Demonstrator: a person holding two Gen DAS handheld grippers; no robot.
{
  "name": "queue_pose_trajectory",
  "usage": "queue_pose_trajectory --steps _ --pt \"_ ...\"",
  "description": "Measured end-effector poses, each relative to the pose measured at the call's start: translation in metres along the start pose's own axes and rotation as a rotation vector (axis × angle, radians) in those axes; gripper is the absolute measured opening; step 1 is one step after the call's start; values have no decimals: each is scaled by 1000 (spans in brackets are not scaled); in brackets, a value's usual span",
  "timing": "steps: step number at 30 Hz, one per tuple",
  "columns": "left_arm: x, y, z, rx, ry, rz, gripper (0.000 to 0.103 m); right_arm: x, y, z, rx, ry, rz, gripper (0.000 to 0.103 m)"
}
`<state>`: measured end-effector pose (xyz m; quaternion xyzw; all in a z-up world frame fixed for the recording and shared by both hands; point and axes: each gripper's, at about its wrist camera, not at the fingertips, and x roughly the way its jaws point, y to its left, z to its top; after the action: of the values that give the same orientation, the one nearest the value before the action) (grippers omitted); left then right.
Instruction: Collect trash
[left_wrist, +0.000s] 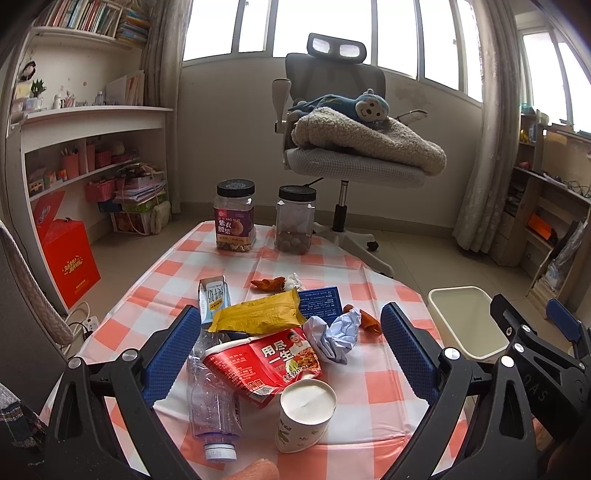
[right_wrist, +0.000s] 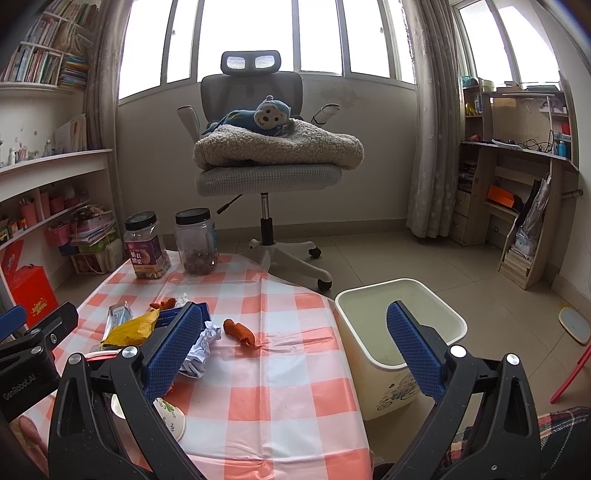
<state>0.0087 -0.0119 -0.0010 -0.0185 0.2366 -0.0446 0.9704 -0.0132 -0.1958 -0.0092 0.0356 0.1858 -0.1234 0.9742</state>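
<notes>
While both grippers hang low over the checked table (left_wrist: 388, 398), nothing is in their grip. The left gripper (left_wrist: 291, 354) fills the bottom of its picture, its blue fingers (left_wrist: 170, 354) spread wide apart. Between them, in the lower middle, lies a pile of trash: a clear plastic bottle (left_wrist: 210, 398) on its side, a red noodle wrapper (left_wrist: 266, 365), a yellow snack bag (left_wrist: 258, 314), a crumpled paper ball (left_wrist: 336, 332) and a white paper cup (left_wrist: 304, 413). A small milk carton (left_wrist: 212, 299) sits just behind the left finger. A blue card (left_wrist: 321, 304) and orange peel (left_wrist: 369, 321) lie near the paper ball.

The right gripper (right_wrist: 295, 350) is also wide open. Its left finger sits over the table beside the paper ball; its right finger sits in front of the white bin (right_wrist: 373, 354). The bin stands on the floor, just beside the table, at the right middle of the picture.

Two jars (left_wrist: 236, 218) stand at the table's far end.
</notes>
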Motion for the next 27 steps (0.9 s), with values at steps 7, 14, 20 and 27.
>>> queue_pose_trajectory --steps 7,14,20,27 --pt "0 0 -2 -1 0 -1 95 -1 1 0 6 2 4 96" --pt "0 2 -3 -5 3 0 95 -1 3 -1 1 7 9 96" --pt "0 3 -5 -8 6 1 95 0 3 -2 4 12 13 96" --pt "0 3 -5 -8 5 1 95 0 3 -2 4 12 13 96"
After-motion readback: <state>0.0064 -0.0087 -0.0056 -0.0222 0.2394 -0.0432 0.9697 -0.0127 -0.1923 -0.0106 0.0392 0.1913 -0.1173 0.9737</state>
